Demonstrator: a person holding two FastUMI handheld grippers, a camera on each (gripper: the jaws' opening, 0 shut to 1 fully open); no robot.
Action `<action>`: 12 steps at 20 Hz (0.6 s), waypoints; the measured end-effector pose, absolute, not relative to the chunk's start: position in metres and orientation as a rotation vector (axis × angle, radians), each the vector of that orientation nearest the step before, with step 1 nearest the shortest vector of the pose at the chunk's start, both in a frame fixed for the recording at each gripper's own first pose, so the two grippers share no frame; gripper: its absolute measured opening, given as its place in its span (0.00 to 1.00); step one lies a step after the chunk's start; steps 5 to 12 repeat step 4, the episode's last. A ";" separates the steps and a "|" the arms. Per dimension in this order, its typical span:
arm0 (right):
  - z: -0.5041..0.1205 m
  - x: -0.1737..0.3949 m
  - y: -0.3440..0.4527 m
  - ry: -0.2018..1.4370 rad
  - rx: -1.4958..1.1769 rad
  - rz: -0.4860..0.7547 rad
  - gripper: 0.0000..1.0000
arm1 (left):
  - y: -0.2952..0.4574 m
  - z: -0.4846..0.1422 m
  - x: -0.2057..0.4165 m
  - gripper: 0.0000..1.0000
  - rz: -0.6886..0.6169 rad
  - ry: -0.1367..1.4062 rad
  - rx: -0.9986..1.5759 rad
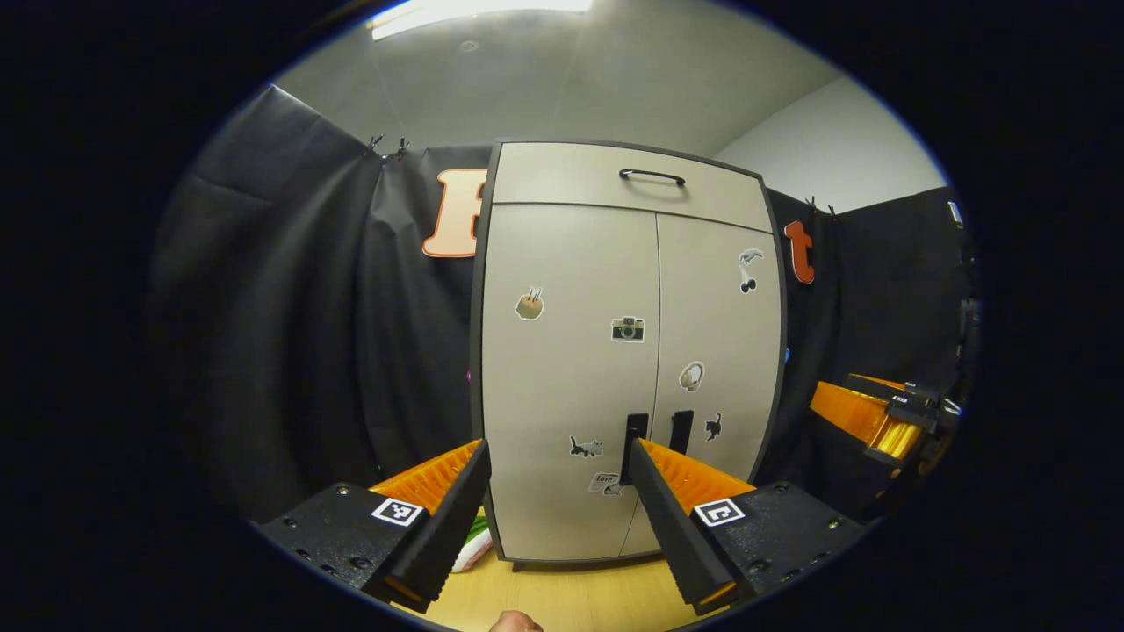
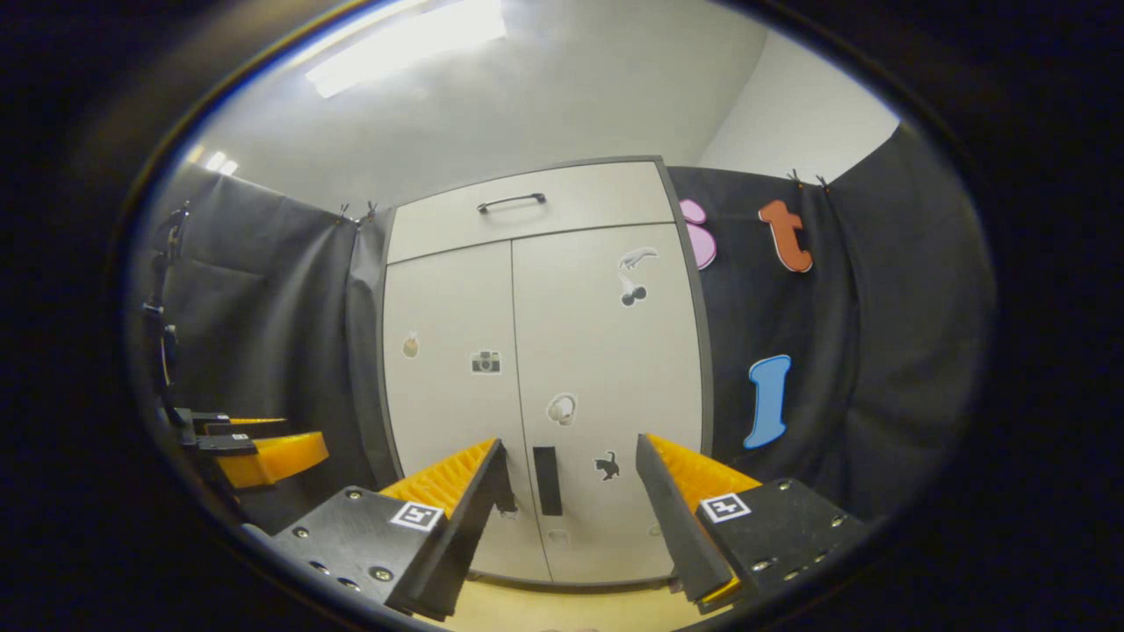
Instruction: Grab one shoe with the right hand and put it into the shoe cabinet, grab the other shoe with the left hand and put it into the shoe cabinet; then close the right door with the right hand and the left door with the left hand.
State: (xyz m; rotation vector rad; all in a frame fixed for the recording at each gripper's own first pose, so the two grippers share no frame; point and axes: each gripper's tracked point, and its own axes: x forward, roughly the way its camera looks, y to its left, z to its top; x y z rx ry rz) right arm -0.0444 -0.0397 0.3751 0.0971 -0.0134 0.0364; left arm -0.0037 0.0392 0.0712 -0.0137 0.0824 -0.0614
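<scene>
At the bottom of the left gripper view, the left gripper (image 1: 558,518) has its fingers spread wide with nothing between them. Low in the right gripper view, the right gripper (image 2: 571,518) is likewise wide open and empty. Beneath both lies a pale wooden worktop (image 1: 571,597).

Past the left gripper's own left finger, at lower left of that frame, a white shoe with a green patch (image 1: 474,546) lies on the worktop just beside the cabinet's left corner, mostly hidden. It is probably light and soft-sided, so I judge the firmer heel or collar edge the best place to grip; a pinch on the upper may just fold it.

Behind stands the tall light-grey shoe cabinet with dark edging and small stickers (image 1: 571,351). Both doors look shut, with two dark vertical pulls (image 1: 636,434) low at the centre seam. The doors likely swing stiffly but lightly.

The left gripper view gives the shoe, and the right gripper at middle right. The right gripper view gives instead the left gripper at lower left, and more of the cabinet's right flank.
</scene>
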 end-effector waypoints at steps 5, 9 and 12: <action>0.379 -0.051 -0.035 -0.024 0.086 0.030 0.83 | 0.041 0.074 -0.008 0.96 -0.077 0.074 -0.017; 0.379 -0.051 -0.035 -0.024 0.086 0.030 0.83 | 0.041 0.074 -0.008 0.96 -0.077 0.074 -0.017; 0.379 -0.051 -0.035 -0.024 0.086 0.030 0.83 | 0.041 0.074 -0.008 0.96 -0.077 0.074 -0.017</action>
